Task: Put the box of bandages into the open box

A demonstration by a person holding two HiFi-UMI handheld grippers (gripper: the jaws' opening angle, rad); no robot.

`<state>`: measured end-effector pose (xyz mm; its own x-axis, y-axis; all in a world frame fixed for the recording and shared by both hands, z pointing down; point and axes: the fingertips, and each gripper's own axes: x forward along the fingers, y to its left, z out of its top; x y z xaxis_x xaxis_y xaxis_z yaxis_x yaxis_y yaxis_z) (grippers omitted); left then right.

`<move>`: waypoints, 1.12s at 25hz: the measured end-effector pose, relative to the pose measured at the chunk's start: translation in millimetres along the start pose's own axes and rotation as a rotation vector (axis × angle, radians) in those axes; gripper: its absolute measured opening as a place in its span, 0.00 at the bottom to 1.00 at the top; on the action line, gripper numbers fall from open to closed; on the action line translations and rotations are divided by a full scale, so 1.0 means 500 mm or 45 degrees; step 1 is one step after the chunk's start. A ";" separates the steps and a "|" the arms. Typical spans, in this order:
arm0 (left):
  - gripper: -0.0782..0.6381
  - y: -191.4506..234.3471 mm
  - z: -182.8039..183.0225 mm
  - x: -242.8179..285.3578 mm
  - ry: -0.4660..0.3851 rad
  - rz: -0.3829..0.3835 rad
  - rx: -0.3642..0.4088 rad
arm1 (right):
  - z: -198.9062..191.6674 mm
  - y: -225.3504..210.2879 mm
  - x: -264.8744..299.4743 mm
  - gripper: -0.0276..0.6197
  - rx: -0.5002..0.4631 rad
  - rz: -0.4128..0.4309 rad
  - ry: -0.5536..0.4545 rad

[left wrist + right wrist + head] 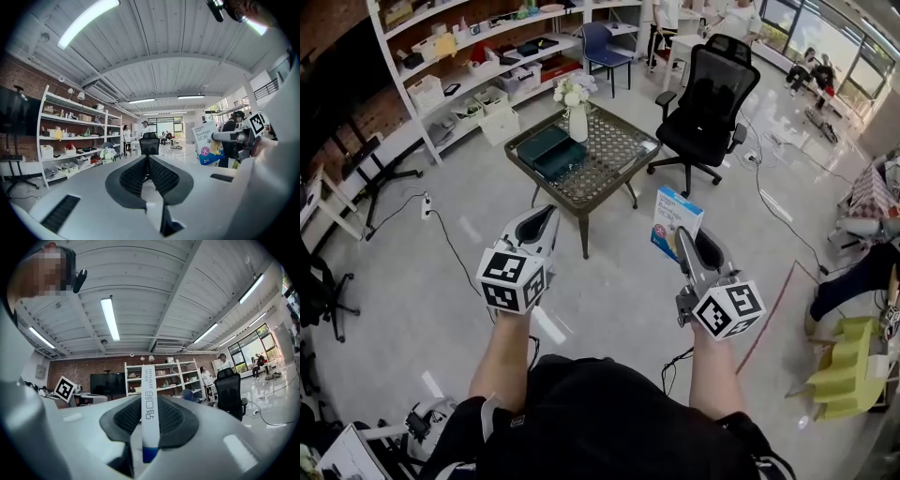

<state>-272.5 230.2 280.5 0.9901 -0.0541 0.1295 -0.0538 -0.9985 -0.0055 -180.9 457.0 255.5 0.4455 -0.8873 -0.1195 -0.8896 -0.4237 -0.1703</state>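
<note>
In the head view my right gripper (686,240) is shut on the bandage box (675,221), a white and blue carton held upright above the floor. The right gripper view shows that carton (148,390) edge-on, pinched between the black pads (174,420). My left gripper (540,223) hangs level with it on the left, shut with nothing in it; its pads (133,177) meet at the tip. From the left gripper view the bandage box (206,143) shows off to the right. The open box (551,152), dark teal, lies on a low lattice table (614,155) ahead of both grippers.
A white vase of flowers (577,108) stands on the table beside the open box. A black office chair (703,103) sits to the table's right. Shelving (478,66) lines the back wall. Cables (773,211) cross the floor, and a yellow rack (848,375) stands at far right.
</note>
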 end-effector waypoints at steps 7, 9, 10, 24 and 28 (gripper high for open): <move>0.14 -0.034 -0.017 -0.002 0.033 -0.015 0.014 | -0.017 -0.014 -0.030 0.20 0.050 -0.005 -0.003; 0.14 -0.029 -0.021 0.004 0.038 -0.013 0.009 | -0.025 -0.011 -0.022 0.20 0.037 -0.003 0.011; 0.14 -0.024 -0.024 0.009 0.041 -0.014 0.004 | -0.031 -0.010 -0.016 0.20 0.037 0.002 0.022; 0.14 0.141 -0.126 0.236 0.111 -0.040 -0.150 | -0.147 -0.100 0.219 0.20 0.080 0.012 0.213; 0.14 0.281 -0.139 0.320 0.119 -0.017 -0.213 | -0.188 -0.107 0.388 0.20 0.111 0.054 0.268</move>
<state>-130.6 81.4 369.5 0.9750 -0.0330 0.2198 -0.0695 -0.9846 0.1606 -56.2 290.6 333.6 0.3689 -0.9263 0.0765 -0.8910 -0.3758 -0.2548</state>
